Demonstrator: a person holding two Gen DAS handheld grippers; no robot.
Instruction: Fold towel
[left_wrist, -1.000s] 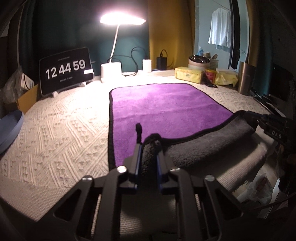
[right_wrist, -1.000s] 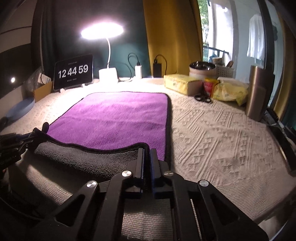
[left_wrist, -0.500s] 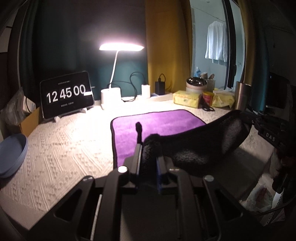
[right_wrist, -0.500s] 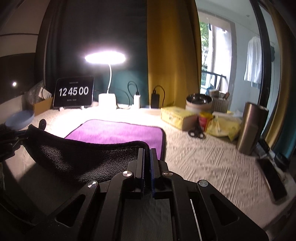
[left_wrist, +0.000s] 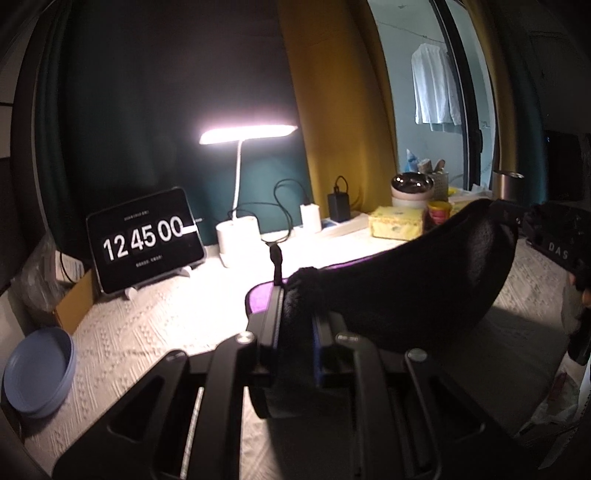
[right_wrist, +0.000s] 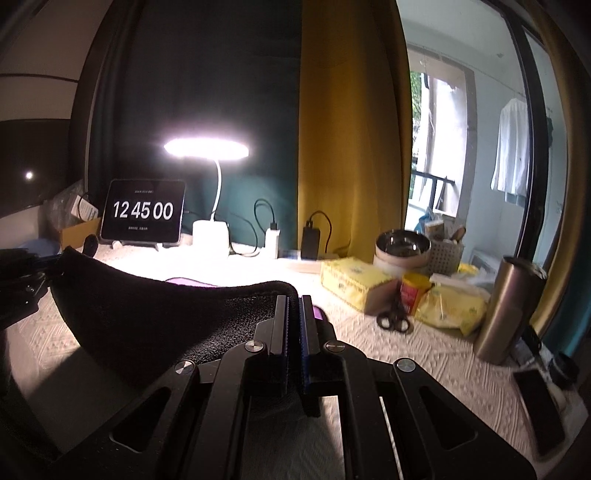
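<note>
The towel (left_wrist: 406, 288) is purple on top and dark grey underneath. Its near edge hangs lifted between both grippers, the dark underside facing the cameras. My left gripper (left_wrist: 295, 295) is shut on the towel's near left corner. My right gripper (right_wrist: 294, 306) is shut on the near right corner; the towel (right_wrist: 166, 314) sags leftward from it. Only slivers of the purple side show, in the left wrist view (left_wrist: 258, 295) and right wrist view (right_wrist: 184, 282). The rest of the towel on the table is hidden behind the raised part.
A white knit cloth (left_wrist: 155, 314) covers the table. At the back stand a clock tablet (left_wrist: 144, 240), a lit lamp (left_wrist: 240, 232), chargers, a yellow box (right_wrist: 351, 280), scissors (right_wrist: 393, 321) and a metal tumbler (right_wrist: 506, 310). A blue bowl (left_wrist: 37, 373) sits far left.
Both grippers have risen well above the table, lifting the towel's near edge. The raised towel now hides most of the purple surface that was visible before.
</note>
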